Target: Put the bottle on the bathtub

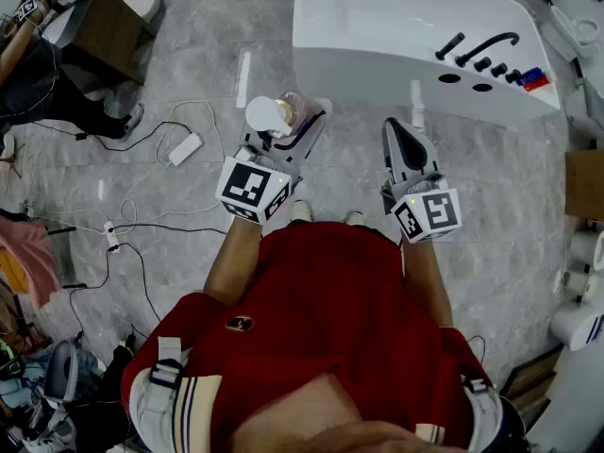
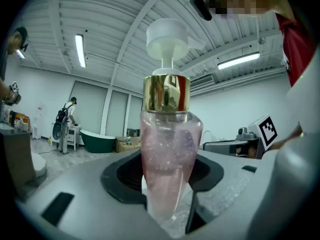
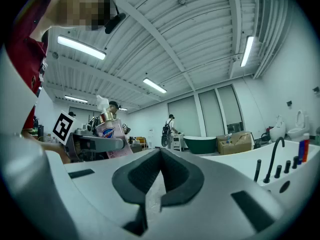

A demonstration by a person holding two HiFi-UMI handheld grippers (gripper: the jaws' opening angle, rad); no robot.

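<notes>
— Grey marble floor (image 1: 189, 64) all round, white bathtub (image 1: 377, 74) at twelve o'clock. Where's the bottle?
— The pink pump bottle (image 1: 283, 111) is at eleven o'clock from the person, pump head up, short of the tub. It's pinched between the left gripper's (image 1: 291, 125) jaws.
— And the other one?
— The right gripper (image 1: 396, 130) is at one o'clock, jaws pressed together on nothing. A black faucet (image 1: 486, 45) stands on the tub's rim at two; cables (image 1: 160, 140) trail at ten.

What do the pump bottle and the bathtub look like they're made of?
The bottle: probably clear plastic; pink liquid shows through. Its collar is mirror-shiny gold, metal or plated plastic. The pump head: matte white plastic. The bathtub: glossy white, acrylic or enamel; can't tell which.
</notes>
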